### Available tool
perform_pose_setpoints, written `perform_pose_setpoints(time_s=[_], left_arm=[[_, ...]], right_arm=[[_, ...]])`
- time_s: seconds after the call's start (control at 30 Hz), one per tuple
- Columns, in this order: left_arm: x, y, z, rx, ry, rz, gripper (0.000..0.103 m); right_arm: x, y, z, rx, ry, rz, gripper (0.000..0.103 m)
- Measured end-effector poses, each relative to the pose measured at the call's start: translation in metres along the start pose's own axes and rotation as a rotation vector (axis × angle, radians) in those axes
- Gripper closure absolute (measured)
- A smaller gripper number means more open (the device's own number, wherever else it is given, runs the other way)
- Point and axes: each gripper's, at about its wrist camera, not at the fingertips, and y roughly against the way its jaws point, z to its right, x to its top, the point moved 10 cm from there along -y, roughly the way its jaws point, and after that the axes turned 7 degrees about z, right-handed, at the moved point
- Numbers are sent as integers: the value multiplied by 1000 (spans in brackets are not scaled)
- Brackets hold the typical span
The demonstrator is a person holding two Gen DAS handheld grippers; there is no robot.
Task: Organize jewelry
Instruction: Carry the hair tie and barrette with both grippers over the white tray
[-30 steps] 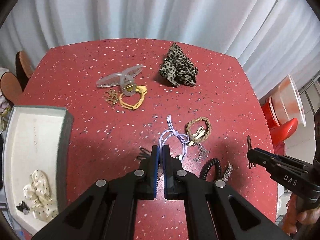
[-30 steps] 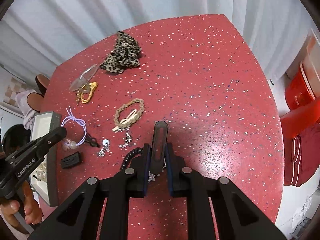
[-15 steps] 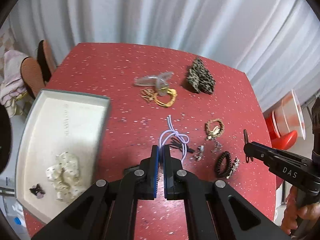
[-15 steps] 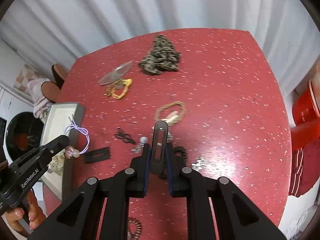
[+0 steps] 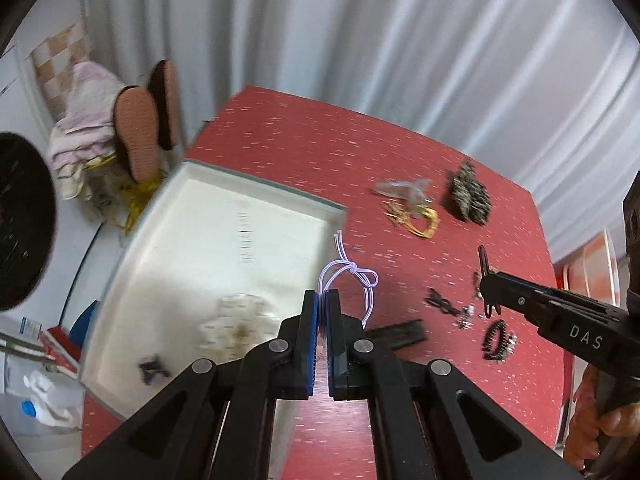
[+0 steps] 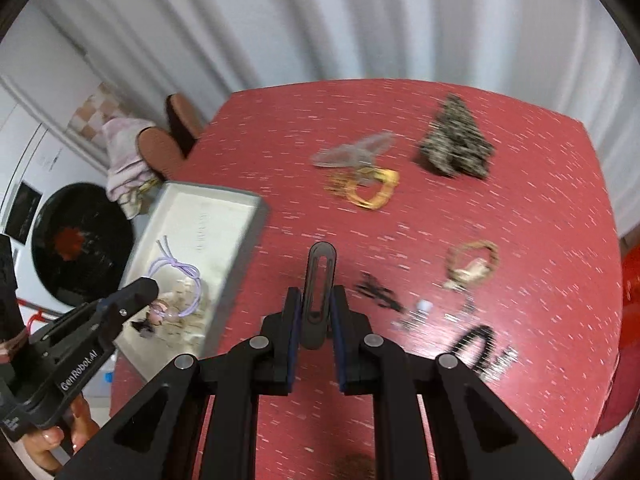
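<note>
My left gripper (image 5: 322, 294) is shut on a lilac elastic hair tie (image 5: 352, 276), which hangs above the right edge of the white tray (image 5: 224, 216); the right wrist view shows that tie (image 6: 176, 270) over the tray (image 6: 208, 216). My right gripper (image 6: 314, 300) is shut on a dark oblong hair clip (image 6: 318, 280) that stands upright above the red table (image 6: 520, 208). In the left wrist view that gripper (image 5: 486, 284) comes in from the right with the clip (image 5: 485, 264). A cream scrunchie (image 5: 236, 320) and a small black clip (image 5: 152, 368) lie in the tray.
Loose on the table lie a leopard scrunchie (image 6: 456, 144), a clear claw clip (image 6: 352, 152), a yellow hair tie (image 6: 372, 188), a braided bracelet (image 6: 474, 264), a black coil tie (image 6: 476, 344) and a flat black clip (image 5: 396, 332). Slippers (image 5: 140, 132) and a towel sit left of the table.
Both grippers have swung left, each still holding its piece. The lilac tie now hangs at the tray's right edge, and the tray fills more of both views.
</note>
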Motion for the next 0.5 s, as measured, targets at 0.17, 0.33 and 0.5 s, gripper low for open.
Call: perform_pose_setpoints(time_s=[0.17, 0.33, 0.5], left_arm=[[2, 0, -44, 48, 50, 5, 98], [2, -7, -79, 91, 79, 3, 98], [2, -21, -107, 122, 110, -6, 98]], right_arm=[[9, -21, -48, 50, 49, -13, 87], [12, -47, -85, 89, 76, -39, 87], [10, -76, -108, 104, 102, -69, 87]])
